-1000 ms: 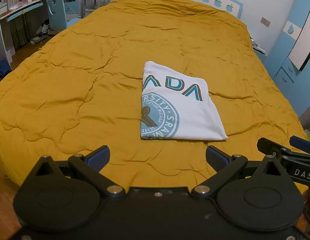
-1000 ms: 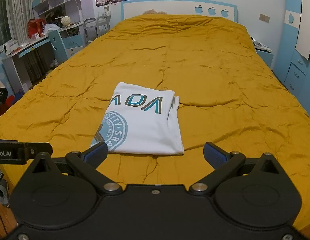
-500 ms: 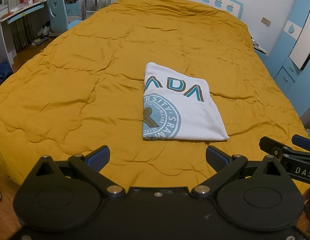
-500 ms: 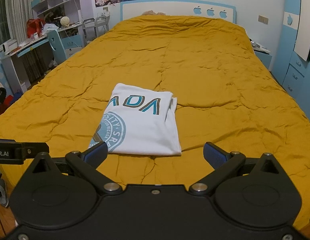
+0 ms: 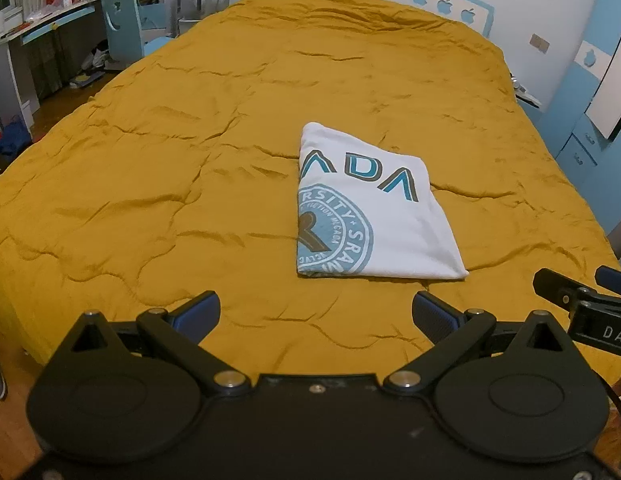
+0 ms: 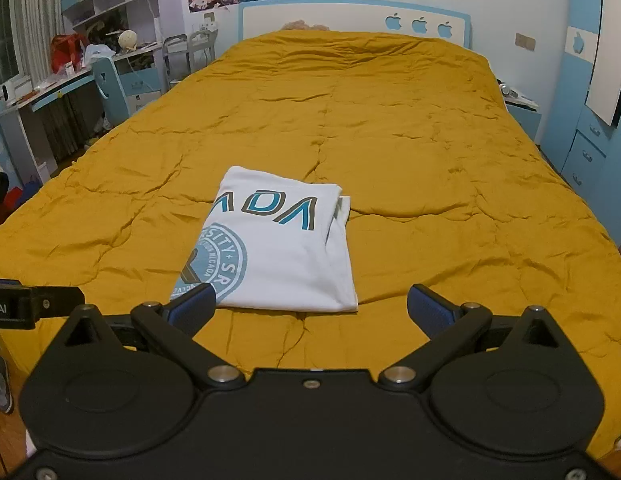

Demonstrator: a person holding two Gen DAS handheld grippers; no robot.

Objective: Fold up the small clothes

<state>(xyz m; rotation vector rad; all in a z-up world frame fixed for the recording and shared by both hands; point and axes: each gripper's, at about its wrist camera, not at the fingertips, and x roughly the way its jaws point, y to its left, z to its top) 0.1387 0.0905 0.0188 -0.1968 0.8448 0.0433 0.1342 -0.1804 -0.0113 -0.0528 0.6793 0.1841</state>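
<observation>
A white T-shirt with a teal round emblem and "ADA" lettering lies folded into a rectangle on the mustard-yellow quilt. It also shows in the right wrist view. My left gripper is open and empty, held back from the shirt near the bed's front edge. My right gripper is open and empty, just short of the shirt's near edge. The right gripper's body shows at the right of the left wrist view.
The quilt covers the whole bed up to a white-and-blue headboard. A desk and blue chair stand left of the bed. Blue drawers and a nightstand stand to the right.
Both grippers have shifted slightly; the shirt sits a little lower and more to the right in the views. The shirt itself has not moved. Both grippers stay open.
</observation>
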